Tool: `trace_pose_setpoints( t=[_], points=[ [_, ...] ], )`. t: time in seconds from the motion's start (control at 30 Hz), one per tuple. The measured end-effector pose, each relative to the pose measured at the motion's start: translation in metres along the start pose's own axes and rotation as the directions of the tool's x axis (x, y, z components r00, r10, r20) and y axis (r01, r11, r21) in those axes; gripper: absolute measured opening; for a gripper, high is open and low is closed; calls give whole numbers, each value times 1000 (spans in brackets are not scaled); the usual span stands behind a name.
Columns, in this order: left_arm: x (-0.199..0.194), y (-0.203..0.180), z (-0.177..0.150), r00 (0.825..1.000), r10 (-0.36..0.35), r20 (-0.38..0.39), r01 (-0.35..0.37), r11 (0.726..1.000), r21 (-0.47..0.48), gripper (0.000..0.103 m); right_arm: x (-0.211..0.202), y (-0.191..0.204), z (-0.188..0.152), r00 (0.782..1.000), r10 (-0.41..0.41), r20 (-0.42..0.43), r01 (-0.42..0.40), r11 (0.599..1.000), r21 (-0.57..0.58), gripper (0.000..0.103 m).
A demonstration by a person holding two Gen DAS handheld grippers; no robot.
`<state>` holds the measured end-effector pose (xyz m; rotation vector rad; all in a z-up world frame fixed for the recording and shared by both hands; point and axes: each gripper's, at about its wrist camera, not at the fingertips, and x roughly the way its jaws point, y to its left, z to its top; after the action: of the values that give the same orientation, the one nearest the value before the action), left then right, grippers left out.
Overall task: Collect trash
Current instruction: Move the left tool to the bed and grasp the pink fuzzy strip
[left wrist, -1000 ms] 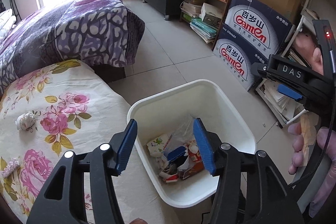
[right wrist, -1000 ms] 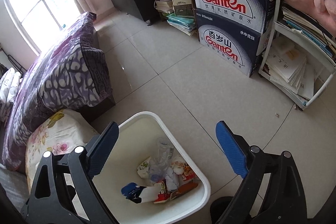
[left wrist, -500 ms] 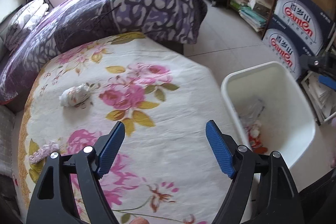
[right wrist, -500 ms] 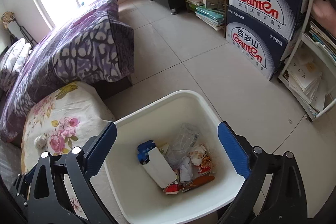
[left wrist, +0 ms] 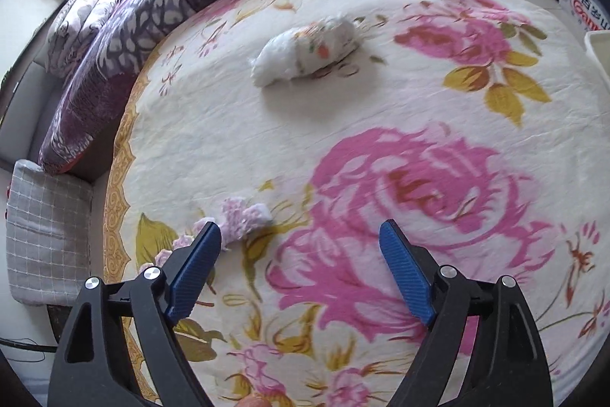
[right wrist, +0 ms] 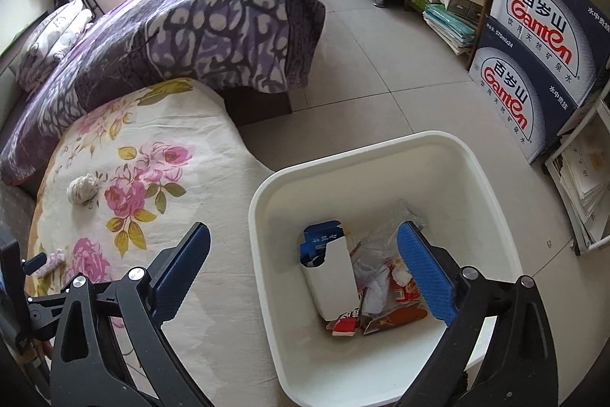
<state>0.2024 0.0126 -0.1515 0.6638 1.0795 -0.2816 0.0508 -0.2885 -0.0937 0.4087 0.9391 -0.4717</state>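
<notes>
Hovering over the floral bedspread (left wrist: 381,124), the left gripper (left wrist: 301,269) has its blue fingers spread wide with nothing between them. Upper centre of the left wrist view lies a crumpled white wad (left wrist: 305,50), likely light, soft and crushable, so pinching across its middle should hold. A small pale pink scrap (left wrist: 244,218) sits just beside the left fingertip. In the right wrist view the right gripper (right wrist: 301,269), equally wide and empty, hangs above the white bin (right wrist: 492,201) with its wrappers
</notes>
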Motion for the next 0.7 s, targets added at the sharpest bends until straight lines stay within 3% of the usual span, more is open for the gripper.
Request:
trace_pose_setpoints(
  t=[0.03, 0.17, 0.27, 0.3, 0.33, 0.37, 0.43, 0.5, 0.57, 0.7],
  points=[
    [5, 13, -3, 1000, -24, -2, 24, 999, -28, 87, 2, 5, -1, 1000, 5, 0, -5, 1000, -11, 95],
    [26, 67, -9, 995, -97, -12, 93, 981, -171, 87, 5, 26, -4, 999, 28, 15, -27, 997, -72, 95],
    [42, 106, -19, 980, -199, 23, 198, 941, -276, 87, 7, 43, -6, 998, 62, 24, -58, 990, -130, 95],
    [46, 113, -23, 982, -187, 20, 185, 940, -287, 88, 8, 50, -8, 997, 77, 25, -73, 986, -150, 95],
    [49, 122, -27, 971, -237, 27, 233, 919, -319, 85, 9, 58, -9, 995, 95, 25, -89, 980, -176, 95],
    [52, 129, -31, 963, -266, 37, 263, 902, -343, 80, 10, 65, -10, 994, 107, 24, -100, 975, -199, 95],
    [50, 136, -34, 962, -267, 53, 269, 902, -339, 72, 14, 84, -12, 990, 137, 24, -126, 957, -261, 95],
    [48, 140, -36, 961, -269, 67, 275, 897, -347, 55, 18, 107, -13, 984, 176, 20, -160, 931, -327, 95],
    [46, 144, -39, 957, -277, 82, 287, 887, -362, 29, 23, 130, -12, 972, 236, 3, -217, 899, -380, 95],
    [41, 150, -47, 952, -288, 104, 305, 866, -397, 20, 42, 180, -3, 943, 331, -39, -313, 836, -451, 95]
  ],
)
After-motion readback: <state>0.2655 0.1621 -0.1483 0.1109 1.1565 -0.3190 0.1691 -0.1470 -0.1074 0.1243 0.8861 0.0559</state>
